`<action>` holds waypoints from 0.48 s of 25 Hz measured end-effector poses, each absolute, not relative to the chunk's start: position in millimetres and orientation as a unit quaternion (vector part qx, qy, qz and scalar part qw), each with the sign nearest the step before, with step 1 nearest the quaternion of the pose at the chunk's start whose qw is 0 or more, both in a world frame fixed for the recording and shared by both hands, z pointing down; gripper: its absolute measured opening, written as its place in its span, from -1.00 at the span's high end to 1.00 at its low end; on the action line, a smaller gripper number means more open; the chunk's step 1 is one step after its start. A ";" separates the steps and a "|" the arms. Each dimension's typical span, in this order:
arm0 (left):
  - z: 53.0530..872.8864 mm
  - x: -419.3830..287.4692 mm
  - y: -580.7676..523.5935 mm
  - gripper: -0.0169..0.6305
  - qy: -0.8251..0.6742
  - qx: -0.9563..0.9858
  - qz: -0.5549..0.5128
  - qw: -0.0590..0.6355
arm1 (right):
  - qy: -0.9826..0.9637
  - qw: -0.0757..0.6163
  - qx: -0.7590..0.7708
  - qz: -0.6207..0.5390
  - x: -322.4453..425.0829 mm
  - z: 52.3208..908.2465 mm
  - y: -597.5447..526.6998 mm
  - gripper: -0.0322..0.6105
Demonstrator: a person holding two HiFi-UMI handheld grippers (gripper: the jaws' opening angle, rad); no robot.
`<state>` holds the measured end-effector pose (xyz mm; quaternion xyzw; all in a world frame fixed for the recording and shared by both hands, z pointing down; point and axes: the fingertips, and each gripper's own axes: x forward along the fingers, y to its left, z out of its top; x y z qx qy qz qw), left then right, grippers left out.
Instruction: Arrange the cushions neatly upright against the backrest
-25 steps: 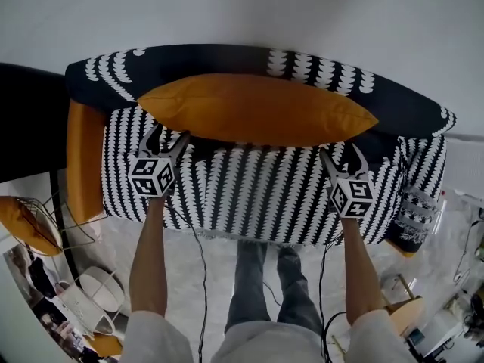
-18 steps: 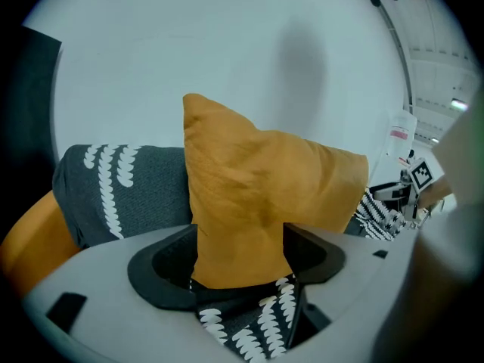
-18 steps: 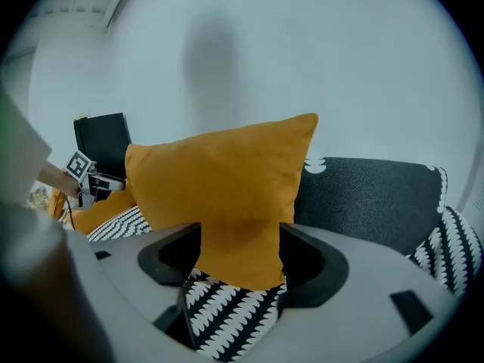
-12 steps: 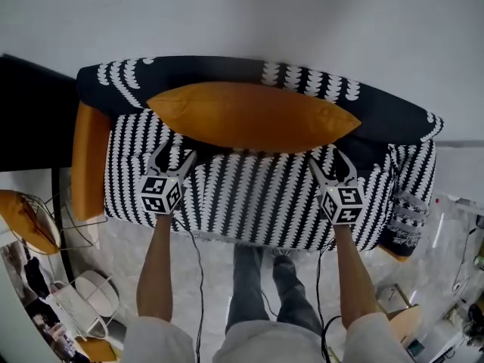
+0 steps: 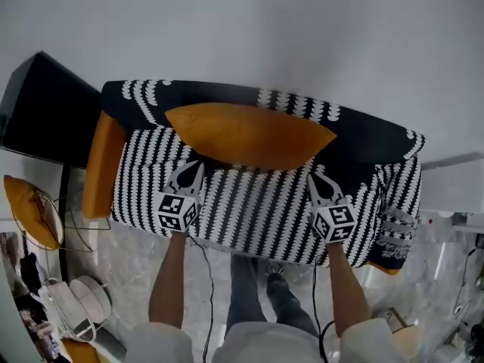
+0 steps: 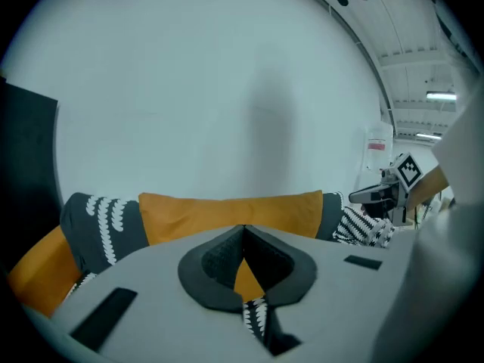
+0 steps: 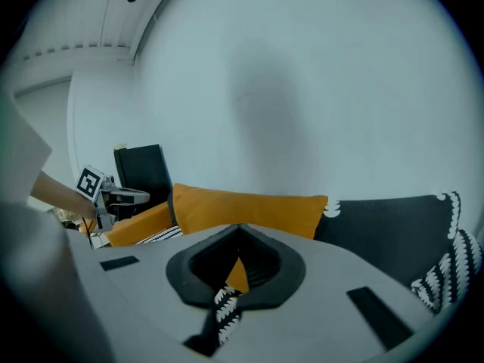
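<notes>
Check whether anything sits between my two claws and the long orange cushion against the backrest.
Nothing visible does. Only bare patterned seat separates the left claw and the right claw from the orange cushion. Both claws have just closed, with nothing between them.

White sleeves (image 5: 156, 345), grey trousers (image 5: 246, 299), black cables (image 5: 211, 293), marker cubes (image 5: 177, 212) on tools (image 5: 190, 168)

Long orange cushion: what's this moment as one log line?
long orange cushion: upright against backrest | left gripper: just closed, empty | right gripper: just closed, empty
</notes>
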<state>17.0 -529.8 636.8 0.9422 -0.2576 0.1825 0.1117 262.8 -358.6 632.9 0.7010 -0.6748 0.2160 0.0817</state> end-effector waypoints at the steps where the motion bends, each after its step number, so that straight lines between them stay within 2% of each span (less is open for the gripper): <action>1: 626.6 18.9 -523.8 0.86 -0.258 0.943 0.177 0.108 | -0.679 0.080 0.700 0.208 260.8 624.3 -354.9 0.81; 8: 555.0 27.9 -445.5 0.86 -0.261 0.952 0.131 0.095 | -0.707 0.076 0.687 0.150 236.8 557.5 -304.1 0.81; 12: 518.5 26.7 -382.4 0.86 -0.256 0.957 0.128 0.059 | -0.725 0.095 0.672 0.122 214.5 524.4 -261.0 0.81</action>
